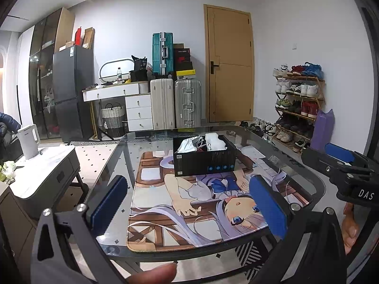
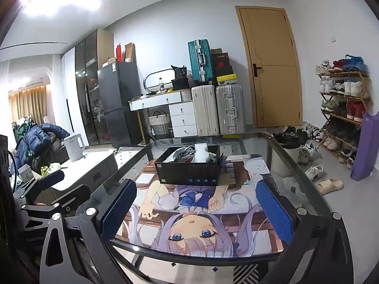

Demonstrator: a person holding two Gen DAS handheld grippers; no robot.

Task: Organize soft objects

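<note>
A black open box (image 1: 205,157) stands on an anime-print mat (image 1: 189,203) on a glass table (image 1: 315,177). White and grey soft items (image 1: 214,142) lie inside it. The box also shows in the right wrist view (image 2: 189,168), with white soft items (image 2: 201,155) in it. My left gripper (image 1: 189,203) is open and empty, held over the near part of the mat. My right gripper (image 2: 195,210) is open and empty, over the mat's near edge. The right gripper also shows at the right in the left wrist view (image 1: 341,163).
A grey side cabinet (image 1: 45,170) with a white kettle (image 1: 28,142) stands left of the table. Suitcases (image 1: 175,104), a white drawer desk (image 1: 132,104) and a dark fridge (image 1: 71,92) line the back wall. A shoe rack (image 1: 298,101) and loose shoes (image 2: 315,172) are at the right.
</note>
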